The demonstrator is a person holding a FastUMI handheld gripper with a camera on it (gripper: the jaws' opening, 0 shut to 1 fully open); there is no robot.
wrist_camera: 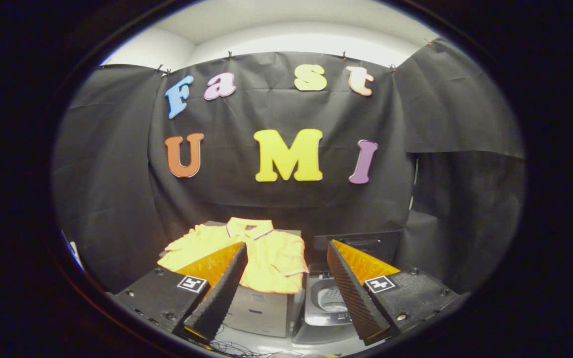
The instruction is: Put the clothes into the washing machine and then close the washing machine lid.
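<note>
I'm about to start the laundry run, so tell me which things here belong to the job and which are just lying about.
For the job:
- yellow shirt, spread on a box beyond the open gripper
- washer, lid up, beside the box

Just there:
- box under the shirt
- black cloth wall
- cables on the floor

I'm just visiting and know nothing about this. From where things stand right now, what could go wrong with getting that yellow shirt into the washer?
1. The shirt lies spread over a box, one edge draped over the side. A grab at one spot may let the rest trail or snag.
2. The washer opening beside the box looks small, so cloth may hang over its rim and block the lid.
3. The gripper is open and still short of the shirt; a pinch could catch too little.
</note>
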